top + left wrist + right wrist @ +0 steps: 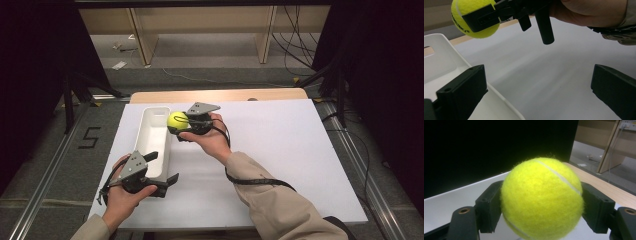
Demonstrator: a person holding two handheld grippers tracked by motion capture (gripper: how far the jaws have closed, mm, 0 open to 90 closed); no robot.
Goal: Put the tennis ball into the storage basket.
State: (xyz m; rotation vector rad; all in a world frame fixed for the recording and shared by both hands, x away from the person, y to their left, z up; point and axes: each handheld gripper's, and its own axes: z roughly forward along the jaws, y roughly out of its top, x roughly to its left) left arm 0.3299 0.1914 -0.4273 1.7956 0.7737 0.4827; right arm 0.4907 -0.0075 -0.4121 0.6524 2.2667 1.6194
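A yellow tennis ball (175, 120) (541, 200) is clamped between the jaws of my right gripper (179, 125) (541, 207), which is shut on it. The ball hangs in the air beside the right wall of a long white bin (146, 125), near its far end. In the left gripper view the ball (474, 18) shows at the top left, above the bin (441, 62). My left gripper (163, 167) (537, 95) stands open at the bin's near end. One jaw is over the bin's inside, the other over the table, and nothing is held between them.
The bin lies lengthwise on the left part of a white board (280, 150) that covers a wooden table (220, 95). Metal rails (45, 180) run along both sides. Shelving legs and cables (295, 45) are on the floor beyond.
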